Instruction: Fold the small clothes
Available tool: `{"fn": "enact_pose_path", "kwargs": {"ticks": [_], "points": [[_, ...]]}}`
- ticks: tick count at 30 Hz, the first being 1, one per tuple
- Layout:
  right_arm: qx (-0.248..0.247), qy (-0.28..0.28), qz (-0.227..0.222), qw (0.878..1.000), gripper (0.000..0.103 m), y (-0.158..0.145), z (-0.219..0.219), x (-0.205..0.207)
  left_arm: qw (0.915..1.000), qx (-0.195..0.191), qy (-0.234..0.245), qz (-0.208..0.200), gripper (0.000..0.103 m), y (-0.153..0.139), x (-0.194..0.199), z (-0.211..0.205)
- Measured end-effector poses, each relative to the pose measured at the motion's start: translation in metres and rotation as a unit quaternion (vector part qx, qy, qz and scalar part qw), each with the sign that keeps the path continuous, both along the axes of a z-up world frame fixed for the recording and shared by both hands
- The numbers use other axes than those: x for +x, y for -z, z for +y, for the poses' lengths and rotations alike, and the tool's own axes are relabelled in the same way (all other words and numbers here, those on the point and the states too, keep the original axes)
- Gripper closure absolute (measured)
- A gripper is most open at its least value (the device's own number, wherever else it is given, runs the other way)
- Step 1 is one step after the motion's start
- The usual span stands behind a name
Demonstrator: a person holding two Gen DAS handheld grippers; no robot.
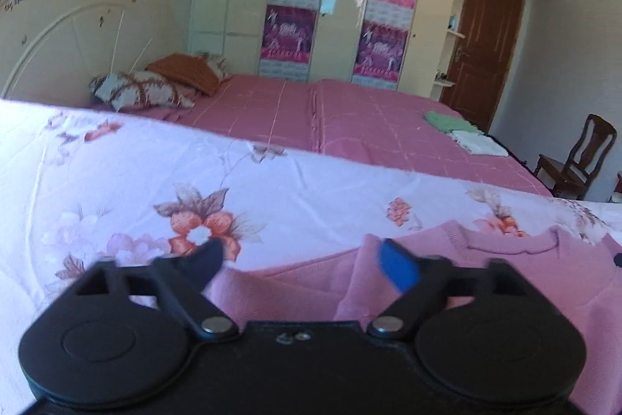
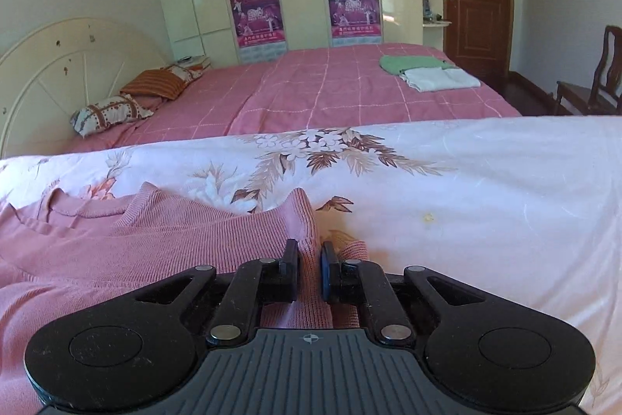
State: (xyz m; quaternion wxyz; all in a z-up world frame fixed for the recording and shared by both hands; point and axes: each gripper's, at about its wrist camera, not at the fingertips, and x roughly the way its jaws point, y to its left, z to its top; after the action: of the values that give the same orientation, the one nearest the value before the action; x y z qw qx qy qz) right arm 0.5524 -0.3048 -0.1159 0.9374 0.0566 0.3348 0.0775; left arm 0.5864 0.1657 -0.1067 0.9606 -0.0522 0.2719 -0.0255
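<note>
Sweater (image 2: 116, 244), one pink knit, lies on the floral sheet (image 2: 466, 181). Right tongs (image 2: 310, 259) pinch a raised fold of it; left tongs (image 1: 303, 257) spread wide, blurred, seemingly just above it. Two folded garments (image 2: 423, 72) sit on the pink bed (image 2: 291, 96) beyond.

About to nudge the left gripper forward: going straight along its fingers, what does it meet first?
Most likely the pink sweater: the open left gripper has that knit directly between and ahead of its fingers, with the floral sheet beyond. Its height above the cloth is unclear.
</note>
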Motion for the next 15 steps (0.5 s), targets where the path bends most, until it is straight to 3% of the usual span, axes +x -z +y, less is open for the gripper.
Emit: {"fn": "enact_pose_path", "kwargs": {"ticks": [1, 5, 9, 10, 11, 12, 14, 15], "points": [[-0.002, -0.004, -0.003, 1.0, 0.089, -0.002, 0.001, -0.002, 0.9997, 0.005, 0.024, -0.004, 0.014, -0.004, -0.001, -0.01], [0.003, -0.012, -0.015, 1.0, 0.087, -0.006, 0.002, -0.007, 0.9961, 0.035, 0.065, 0.048, 0.055, 0.005, 0.02, -0.029], [-0.013, -0.016, -0.017, 1.0, 0.087, -0.008, 0.009, -0.004, 0.9895, 0.073, 0.092, 0.083, 0.058, 0.022, 0.036, -0.044], [-0.022, -0.017, -0.014, 1.0, 0.087, -0.008, 0.011, -0.003, 0.9886, 0.082, 0.101, 0.075, 0.062, 0.022, 0.034, -0.047], [-0.03, -0.017, -0.01, 0.999, 0.087, -0.008, 0.013, -0.001, 0.9865, 0.087, 0.118, 0.073, 0.096, 0.022, 0.033, -0.051], [-0.037, -0.02, -0.006, 0.999, 0.087, -0.008, 0.015, 0.001, 0.9854, 0.094, 0.124, 0.069, 0.1, 0.021, 0.031, -0.055], [-0.05, -0.029, -0.001, 0.998, 0.087, -0.007, 0.017, 0.003, 0.9885, 0.108, 0.105, 0.016, 0.1, 0.014, 0.015, -0.057], [-0.05, -0.041, 0.002, 0.998, 0.094, -0.008, 0.018, 0.004, 0.9909, 0.102, 0.087, -0.012, 0.1, 0.008, 0.006, -0.054]]}}
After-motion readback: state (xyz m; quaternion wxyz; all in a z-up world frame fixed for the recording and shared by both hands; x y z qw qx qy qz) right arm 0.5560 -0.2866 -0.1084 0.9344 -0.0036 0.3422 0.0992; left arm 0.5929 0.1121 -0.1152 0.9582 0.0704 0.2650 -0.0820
